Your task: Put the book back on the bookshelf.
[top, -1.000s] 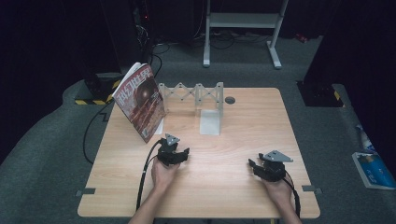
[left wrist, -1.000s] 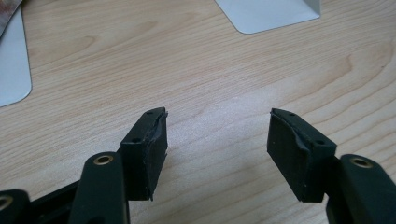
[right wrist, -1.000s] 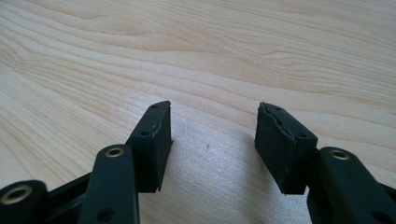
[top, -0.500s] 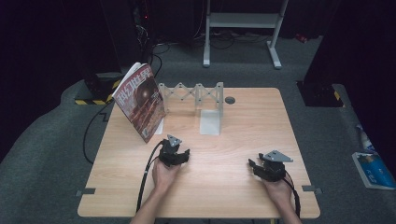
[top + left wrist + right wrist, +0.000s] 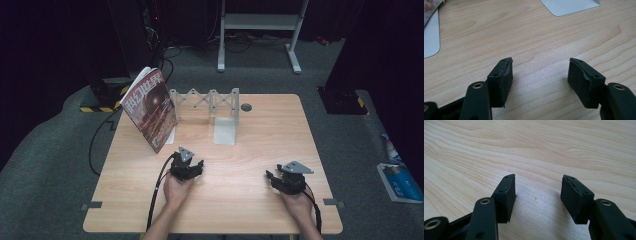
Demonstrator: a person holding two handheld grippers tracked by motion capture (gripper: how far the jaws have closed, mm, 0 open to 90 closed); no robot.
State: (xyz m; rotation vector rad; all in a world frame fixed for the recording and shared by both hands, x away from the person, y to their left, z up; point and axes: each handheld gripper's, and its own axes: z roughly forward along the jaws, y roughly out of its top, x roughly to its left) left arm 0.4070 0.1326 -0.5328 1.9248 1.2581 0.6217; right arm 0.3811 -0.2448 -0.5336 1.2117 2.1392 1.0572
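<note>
Both tools spread, empty: your left tool (image 5: 192, 167), right tool (image 5: 276, 181) resting on light wooden desk (image 5: 260, 135). Risk: red-covered magazine (image 5: 149, 107) leaning at 11 o'clock against white expanding metal rack (image 5: 210, 102); careless nudge topples it.

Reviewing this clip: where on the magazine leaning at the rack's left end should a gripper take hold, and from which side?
Probably the magazine's free lower corner nearest the left gripper, approached from the person's side. It stands tilted against the expanding rack, so that thin edge is exposed, and the gripper's open jaws could close across it.

A dark lab or studio: bare wooden table (image 5: 260, 135), grey carpet (image 5: 60, 165), cabling, metal stand (image 5: 260, 22).
</note>
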